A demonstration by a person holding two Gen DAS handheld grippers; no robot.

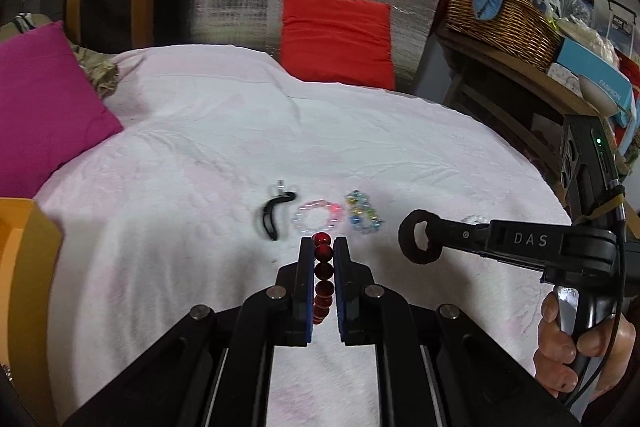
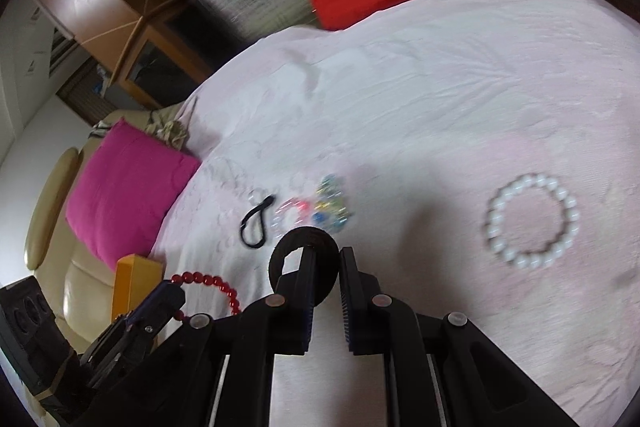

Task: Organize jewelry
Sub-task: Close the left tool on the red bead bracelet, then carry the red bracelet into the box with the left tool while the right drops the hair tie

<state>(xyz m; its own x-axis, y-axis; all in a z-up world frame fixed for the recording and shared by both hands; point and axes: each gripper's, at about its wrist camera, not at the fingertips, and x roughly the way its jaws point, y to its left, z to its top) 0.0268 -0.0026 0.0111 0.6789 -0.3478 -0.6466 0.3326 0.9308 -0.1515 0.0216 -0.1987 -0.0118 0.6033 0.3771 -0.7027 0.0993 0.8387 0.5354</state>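
Pinched in the left gripper (image 1: 324, 247), jaws pressed on its beads, hangs a red bead bracelet (image 1: 323, 269); the right gripper (image 2: 325, 255) clamps a black ring (image 2: 304, 247). Just beyond the jaws lie three pieces in a row: black cord (image 1: 272, 217), pink bracelet (image 1: 316, 219), multicolour bracelet (image 1: 362, 215). Right of them a white bead bracelet (image 2: 532, 221) lies unsorted. Beyond, the bed cover (image 1: 240, 131) is bare, with ample room.
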